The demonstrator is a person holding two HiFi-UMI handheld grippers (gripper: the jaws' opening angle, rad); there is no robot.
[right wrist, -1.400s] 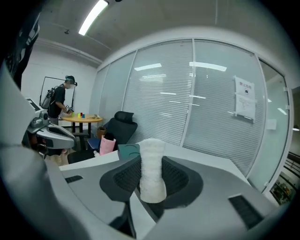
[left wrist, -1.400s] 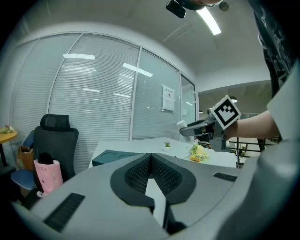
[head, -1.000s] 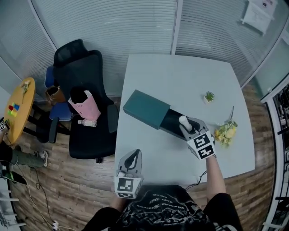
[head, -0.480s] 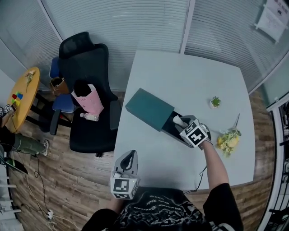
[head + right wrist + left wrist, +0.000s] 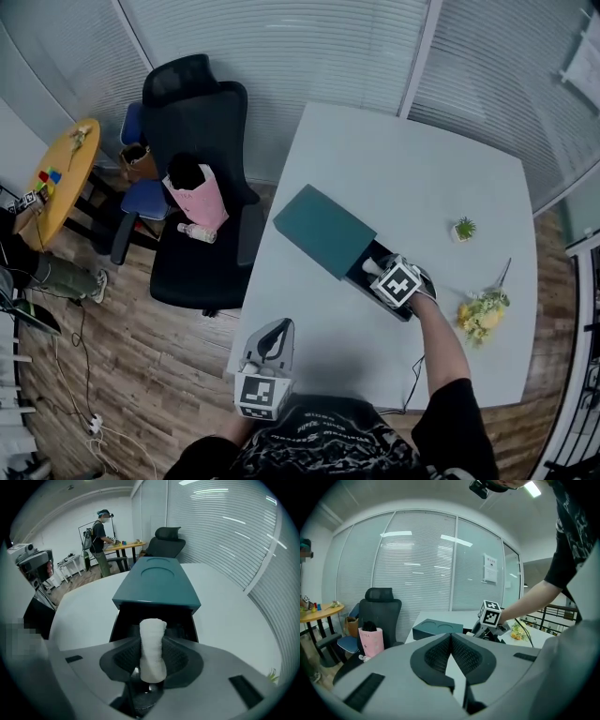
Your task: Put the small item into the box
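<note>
while your right gripper pinches the white roll between its pads, the roll stands up out of the jaws with its top over the open black drawer of the teal box — from the head view the roll's tip falls inside the drawer's outline, though you cannot tell whether it touches the drawer floor. the gripper tilts steeply down at the drawer's outer end, with your hand behind its marker cube. the box lies diagonally on the white table, its sleeve toward the chair and its drawer pulled out toward you. your left gripper hangs by the table's near-left corner, well apart from the box, jaws pressed together with nothing between them — its own view shows the pads meeting. a small potted plant and a bunch of yellow flowers lie on the table to the right of the box, apart from it.
</note>
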